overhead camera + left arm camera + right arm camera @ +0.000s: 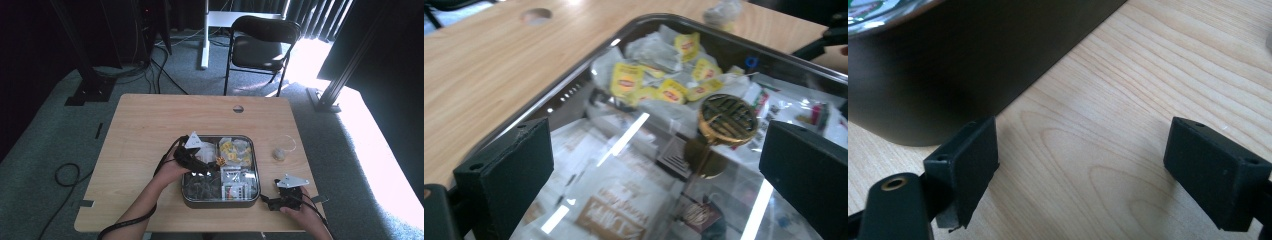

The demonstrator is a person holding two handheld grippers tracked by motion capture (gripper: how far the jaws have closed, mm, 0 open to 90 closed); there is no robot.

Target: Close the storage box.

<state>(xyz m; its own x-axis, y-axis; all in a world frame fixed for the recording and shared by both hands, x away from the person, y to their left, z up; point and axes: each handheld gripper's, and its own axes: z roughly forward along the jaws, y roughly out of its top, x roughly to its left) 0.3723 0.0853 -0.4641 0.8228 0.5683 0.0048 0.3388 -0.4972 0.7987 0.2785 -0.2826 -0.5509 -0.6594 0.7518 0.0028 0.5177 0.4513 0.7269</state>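
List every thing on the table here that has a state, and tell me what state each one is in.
tea box: glass lid closed, gold knob upright on it
yellow tea bags: lying loose in a far compartment under the lid
left gripper: open, over the lid, nothing between the jaws
right gripper: open, empty, beside the box
small wrapped bundle: lying on the table, right of the box

Yellow tea-bag tags point(626, 80) in the box's far compartment carry a red logo, too blurred to read. Print on the brown-and-white sachet point(611, 217) under the clear lid is likewise illegible.
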